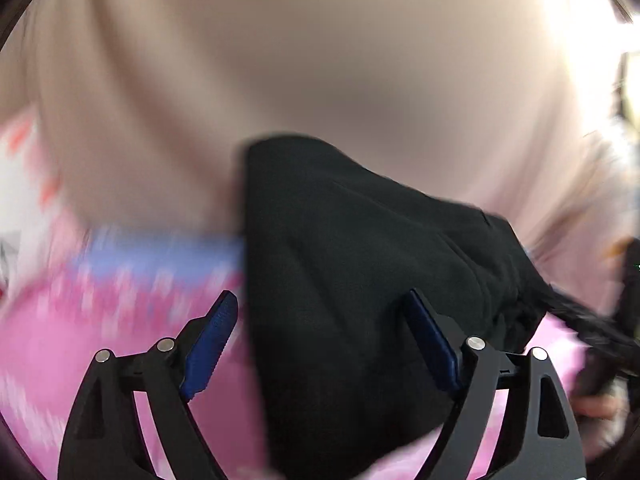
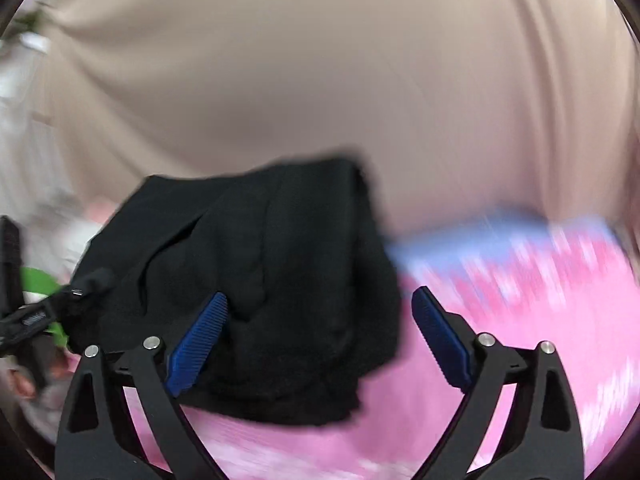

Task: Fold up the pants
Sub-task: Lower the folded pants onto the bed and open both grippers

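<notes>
The black pants (image 1: pixel 352 264) lie folded in a compact bundle on a pink patterned cover (image 1: pixel 60 344). My left gripper (image 1: pixel 320 340) is open, its blue pads (image 1: pixel 212 340) spread wide, with the bundle's left edge between them. In the right wrist view the pants (image 2: pixel 264 280) lie at centre left on the pink cover (image 2: pixel 520 320). My right gripper (image 2: pixel 320 340) is open over the bundle's right edge. The other gripper (image 2: pixel 24 316) shows at that view's left edge. Both views are motion-blurred.
A beige curtain (image 1: pixel 280 60) fills the background of both views. A blue band (image 2: pixel 500 228) runs along the cover's far edge. A green item (image 2: pixel 40 280) and a hand (image 2: pixel 24 384) show at the left of the right wrist view.
</notes>
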The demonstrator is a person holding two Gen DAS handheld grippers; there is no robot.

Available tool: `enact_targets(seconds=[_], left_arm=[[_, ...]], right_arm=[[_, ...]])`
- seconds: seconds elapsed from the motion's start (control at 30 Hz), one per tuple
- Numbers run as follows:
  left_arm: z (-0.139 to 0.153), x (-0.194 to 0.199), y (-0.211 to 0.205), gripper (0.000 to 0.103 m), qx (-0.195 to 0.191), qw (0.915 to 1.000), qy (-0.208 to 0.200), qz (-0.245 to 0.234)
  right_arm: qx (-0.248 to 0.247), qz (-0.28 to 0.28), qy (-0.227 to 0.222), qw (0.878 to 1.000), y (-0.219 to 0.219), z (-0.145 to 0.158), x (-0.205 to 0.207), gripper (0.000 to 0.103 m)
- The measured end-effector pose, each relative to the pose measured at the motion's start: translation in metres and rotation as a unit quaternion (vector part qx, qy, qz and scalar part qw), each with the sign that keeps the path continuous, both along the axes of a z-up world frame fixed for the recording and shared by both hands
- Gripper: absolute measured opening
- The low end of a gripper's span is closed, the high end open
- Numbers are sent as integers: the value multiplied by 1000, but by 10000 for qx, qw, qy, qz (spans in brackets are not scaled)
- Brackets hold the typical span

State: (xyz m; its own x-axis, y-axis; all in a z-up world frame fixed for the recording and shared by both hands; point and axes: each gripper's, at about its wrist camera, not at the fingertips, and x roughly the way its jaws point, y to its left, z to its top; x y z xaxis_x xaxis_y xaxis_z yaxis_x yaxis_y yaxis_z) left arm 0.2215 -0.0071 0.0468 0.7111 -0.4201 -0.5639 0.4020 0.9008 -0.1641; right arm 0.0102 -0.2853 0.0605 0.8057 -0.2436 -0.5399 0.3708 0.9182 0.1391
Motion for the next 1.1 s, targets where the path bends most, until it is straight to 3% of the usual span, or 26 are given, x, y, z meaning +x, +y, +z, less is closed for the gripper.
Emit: enact_targets(seconds=[0.03,0.1,0.17,0.27,0.33,0.47,0.5,0.57,0.6,0.67,0.7,0.8,0.9,0.93,1.0,1.1], left_arm=[[-23,10,0,64,102,9995,298,80],[-69,21,6,63,27,9958,907,94],[-92,22,13,63,-34,9936,1113,187],[-101,24,17,65,-364,9903,1333,172],[-108,31,17,72,-562,9868,1509,161],[-117,46,21,77,-670,9822,1736,272],[-118,50,21,77,-692,9819,1744,253],[-118,54,18,70,-710,9824,1720,157],[-117,56,17,59,-743,9824,1713,58],[-108,56,14,50,-779,9839,1611,-6],[-103,54,14,45,-759,9859,1493,10],[-96,55,13,45,-753,9875,1384,35],[-111,61,10,59,-484,9880,1460,108],[-111,57,13,59,-509,9882,1439,128],[-101,46,22,57,-472,9905,1266,245],[-74,29,36,56,-516,9943,863,364]], right_arm=[[299,-88,217,9993,-12,-28,-4,72],[627,-124,316,9975,-22,-54,-18,73],[729,-140,428,9963,-24,-68,-25,73],[1017,2,436,9939,-27,-70,-19,76],[1201,79,370,9920,-31,-70,-10,82],[1285,102,498,9904,-33,-78,19,85],[1297,134,553,9899,-32,-82,25,84],[1343,258,752,9877,-30,-92,42,51],[1259,252,797,9885,-27,-94,45,48],[817,276,744,9935,-12,-83,50,36],[638,265,637,9956,-6,-75,49,36],[351,196,398,9984,-3,-62,51,37],[518,86,957,9940,-18,-91,61,52],[665,43,906,9937,-22,-95,52,57],[738,-41,697,9948,-23,-86,35,55],[216,-198,159,9994,-9,-44,7,44]])
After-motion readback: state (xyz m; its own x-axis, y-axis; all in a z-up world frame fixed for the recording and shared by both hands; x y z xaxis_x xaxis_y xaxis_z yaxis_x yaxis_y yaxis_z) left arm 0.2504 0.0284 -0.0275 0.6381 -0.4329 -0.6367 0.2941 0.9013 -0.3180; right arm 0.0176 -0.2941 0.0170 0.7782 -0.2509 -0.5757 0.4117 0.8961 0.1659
